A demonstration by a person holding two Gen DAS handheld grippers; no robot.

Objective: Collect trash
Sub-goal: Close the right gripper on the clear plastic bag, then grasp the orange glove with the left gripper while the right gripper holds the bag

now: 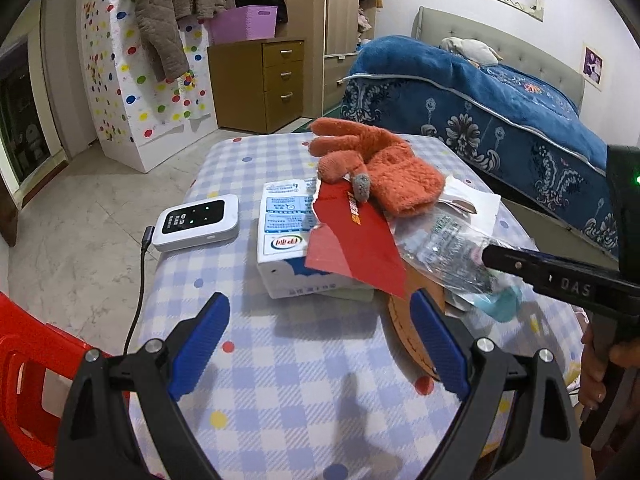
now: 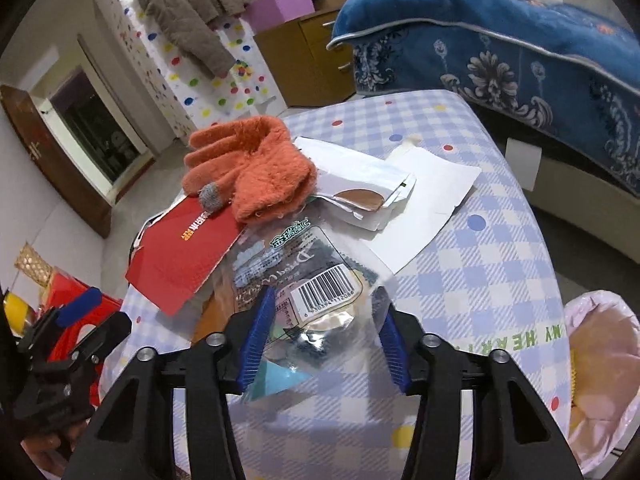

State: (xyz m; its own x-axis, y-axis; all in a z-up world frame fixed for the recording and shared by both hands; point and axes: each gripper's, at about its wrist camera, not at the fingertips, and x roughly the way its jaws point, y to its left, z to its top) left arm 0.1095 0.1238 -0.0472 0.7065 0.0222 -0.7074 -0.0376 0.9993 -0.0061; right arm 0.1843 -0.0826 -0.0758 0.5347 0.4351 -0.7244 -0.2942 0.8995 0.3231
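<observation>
A clear plastic snack bag [image 2: 304,292] with a barcode lies on the checked tablecloth, partly between the open fingers of my right gripper [image 2: 326,332]; whether the pads touch it I cannot tell. It also shows in the left wrist view [image 1: 452,248]. Beside it lie a torn red paper [image 2: 184,256], white paper wrappers [image 2: 384,196] and an orange glove [image 2: 256,168]. My left gripper [image 1: 320,344] is open and empty over bare cloth, short of a white milk carton [image 1: 284,240]. A bin with a pink liner [image 2: 600,364] stands at the table's right.
A white pocket router [image 1: 196,222] with a cable sits at the table's left. A brown round object [image 1: 416,328] lies under the trash. A red plastic stool [image 1: 28,368] stands at the left. A bed with a blue cover [image 1: 500,104] is at the right.
</observation>
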